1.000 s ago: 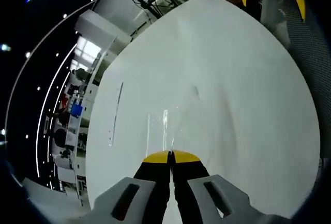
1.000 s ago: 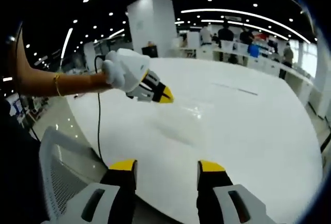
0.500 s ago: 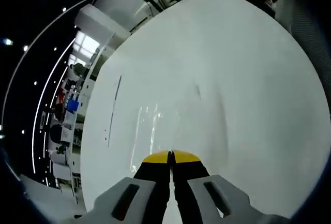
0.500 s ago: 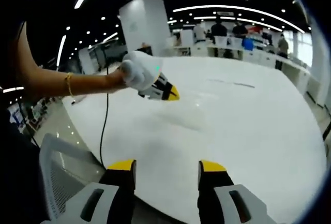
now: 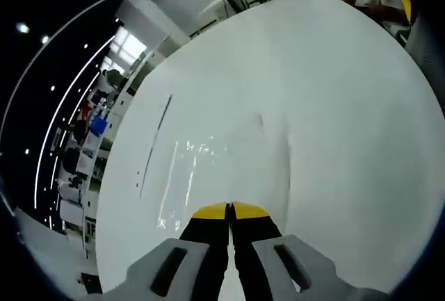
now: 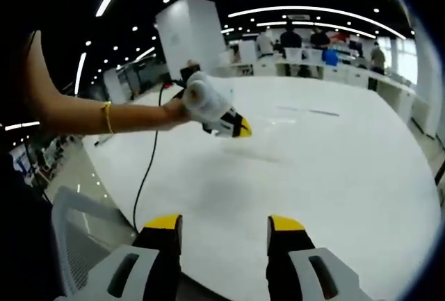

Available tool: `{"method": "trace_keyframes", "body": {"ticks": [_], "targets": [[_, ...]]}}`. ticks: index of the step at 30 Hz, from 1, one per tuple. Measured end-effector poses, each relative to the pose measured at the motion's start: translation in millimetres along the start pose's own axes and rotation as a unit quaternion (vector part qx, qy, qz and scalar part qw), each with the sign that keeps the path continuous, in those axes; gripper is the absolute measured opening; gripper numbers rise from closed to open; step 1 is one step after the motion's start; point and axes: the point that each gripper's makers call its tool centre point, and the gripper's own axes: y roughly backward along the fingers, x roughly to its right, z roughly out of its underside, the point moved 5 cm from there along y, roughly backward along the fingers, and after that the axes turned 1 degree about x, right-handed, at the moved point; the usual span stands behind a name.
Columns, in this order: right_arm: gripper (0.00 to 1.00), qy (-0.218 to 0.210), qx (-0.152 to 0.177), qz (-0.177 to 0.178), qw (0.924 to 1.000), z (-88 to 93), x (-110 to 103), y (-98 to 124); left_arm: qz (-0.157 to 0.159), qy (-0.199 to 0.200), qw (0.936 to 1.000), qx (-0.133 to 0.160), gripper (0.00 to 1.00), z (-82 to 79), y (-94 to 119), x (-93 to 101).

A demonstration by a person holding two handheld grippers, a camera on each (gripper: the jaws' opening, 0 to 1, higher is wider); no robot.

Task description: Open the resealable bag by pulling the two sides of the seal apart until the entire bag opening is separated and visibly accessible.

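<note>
The left gripper (image 5: 229,210) pinches the clear bag (image 5: 198,169), lifted mid-frame over the table (image 5: 334,141). The right gripper (image 6: 224,226) gapes, holding nothing; a one-sided tug could slip the film.

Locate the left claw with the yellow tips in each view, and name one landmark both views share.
Left gripper view: the left claw rises from bottom centre, yellow tips pressed together over the table.
Right gripper view: it sits left of centre, held out by a person's hand.
Shared landmark: the big white round table.
</note>
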Motion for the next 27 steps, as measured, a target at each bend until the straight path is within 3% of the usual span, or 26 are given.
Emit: {"method": "trace_keyframes", "body": {"ticks": [13,19,24,27], "targets": [[0.46,-0.014,0.011,0.012,0.9998,-2.7,11.1,-0.3,0.006,0.000,0.9999,-0.016,0.00,-0.8,-12.6,-0.8],[0.46,-0.014,0.019,0.015,0.9996,-5.5,10.8,-2.3,0.008,0.008,0.9998,-0.017,0.15,2.8,-6.7,-0.8],[0.47,-0.008,0.029,0.024,0.9992,-11.0,12.1,-2.8,0.005,0.017,0.9997,-0.018,0.21,5.0,4.2,-2.0],[0.47,-0.006,0.035,0.030,0.9989,-13.5,13.4,-2.6,0.003,0.047,0.9987,0.020,0.26,-1.3,16.0,-1.1]]}}
